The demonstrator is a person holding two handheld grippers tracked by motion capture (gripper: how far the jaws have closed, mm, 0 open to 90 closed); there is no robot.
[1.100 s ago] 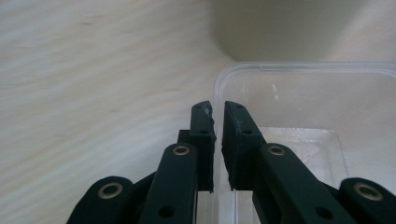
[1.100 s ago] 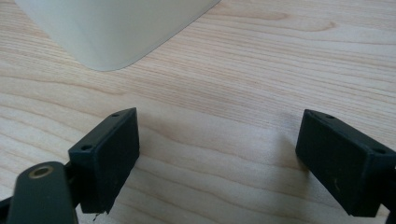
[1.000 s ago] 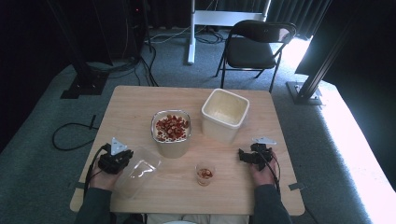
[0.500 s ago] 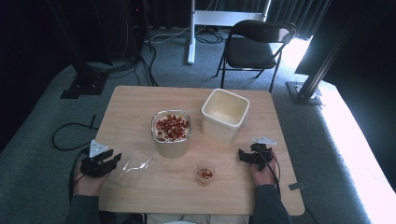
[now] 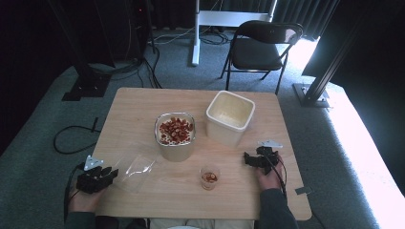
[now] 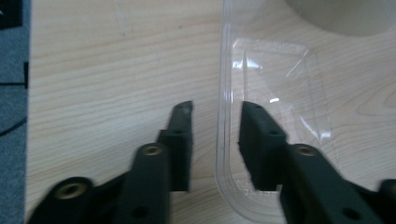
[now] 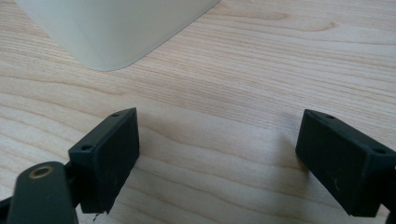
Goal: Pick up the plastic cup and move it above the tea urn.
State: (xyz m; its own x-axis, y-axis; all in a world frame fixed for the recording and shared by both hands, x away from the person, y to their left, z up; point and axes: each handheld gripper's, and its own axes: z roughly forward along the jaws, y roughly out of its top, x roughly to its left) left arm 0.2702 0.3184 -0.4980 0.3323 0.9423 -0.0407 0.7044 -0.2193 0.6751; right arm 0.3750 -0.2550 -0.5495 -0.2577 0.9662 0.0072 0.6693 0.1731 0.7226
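one clear plastic lid (image 5: 135,167) lies flat near the wooden table's (image 5: 143,102) left edge, its rim between the left gripper's (image 5: 111,172) parted, just-narrowing jaws, pads not pressing. the right gripper (image 5: 247,158) rests spread. two tubs, one small cup; grey carpet, one folding chair (image 5: 260,46).

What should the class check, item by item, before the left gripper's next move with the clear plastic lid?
1. Lid rim between the left gripper jaws: ok; the jaws have just been closing.
2. Pads pressing the clear plastic lid: not ok, gaps show.
3. Lid lying flat on the table: ok.
4. Container of red pieces uncovered and upright: ok.
5. Right gripper open, holding nothing, apart from the small cup: ok.
6. Lid's fit on that container: cannot tell.
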